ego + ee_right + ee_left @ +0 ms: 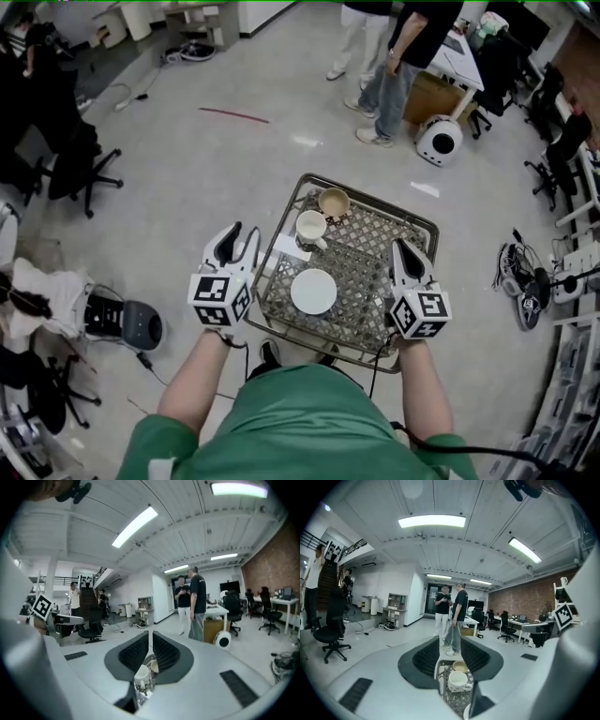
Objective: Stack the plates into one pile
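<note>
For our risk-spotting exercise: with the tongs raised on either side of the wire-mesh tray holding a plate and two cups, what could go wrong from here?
1. The white plate lies flat on the wire-mesh tray; tongs sliding under its rim could snag the mesh.
2. The white cup and tan cup stand just behind it; a reach might knock them.
3. The right tongs are shut and would likely need opening first.
</note>
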Demonstrator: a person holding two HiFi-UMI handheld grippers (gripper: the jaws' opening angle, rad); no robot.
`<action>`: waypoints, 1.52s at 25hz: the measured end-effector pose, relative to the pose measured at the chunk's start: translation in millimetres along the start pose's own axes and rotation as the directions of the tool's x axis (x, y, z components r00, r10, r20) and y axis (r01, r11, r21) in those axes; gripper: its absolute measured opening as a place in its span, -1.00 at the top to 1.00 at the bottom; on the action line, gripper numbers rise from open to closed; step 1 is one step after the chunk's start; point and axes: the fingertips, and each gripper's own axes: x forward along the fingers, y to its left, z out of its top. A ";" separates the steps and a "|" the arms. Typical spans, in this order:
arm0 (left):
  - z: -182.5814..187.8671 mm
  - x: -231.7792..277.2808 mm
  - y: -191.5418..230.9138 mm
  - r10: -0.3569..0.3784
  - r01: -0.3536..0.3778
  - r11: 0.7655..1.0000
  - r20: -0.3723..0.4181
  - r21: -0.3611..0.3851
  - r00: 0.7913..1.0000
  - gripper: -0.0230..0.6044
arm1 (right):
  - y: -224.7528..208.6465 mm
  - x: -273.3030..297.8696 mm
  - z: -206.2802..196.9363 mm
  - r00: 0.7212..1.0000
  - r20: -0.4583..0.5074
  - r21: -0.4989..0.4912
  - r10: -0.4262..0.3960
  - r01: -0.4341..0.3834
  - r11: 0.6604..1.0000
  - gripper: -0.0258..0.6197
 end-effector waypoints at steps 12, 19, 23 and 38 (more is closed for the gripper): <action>66.4 0.7 -69.8 -0.093 0.082 0.992 0.124 0.092 0.988 0.44 | 25.1 -44.2 112.0 0.966 0.255 -0.207 0.049 0.005 0.978 0.78; 75.3 -2.4 -87.4 -0.104 0.088 0.989 0.135 0.119 0.985 0.44 | 27.9 -54.2 124.1 0.957 0.281 -0.257 0.069 0.006 0.966 0.78; 79.0 -3.3 -91.1 -0.103 0.085 0.988 0.139 0.129 0.985 0.44 | 24.9 -56.9 125.4 0.955 0.287 -0.253 0.068 0.007 0.968 0.78; 78.8 4.0 -88.7 -0.095 0.074 0.984 0.124 0.165 0.988 0.44 | 15.6 -47.1 123.1 0.959 0.279 -0.238 0.058 0.010 0.971 0.78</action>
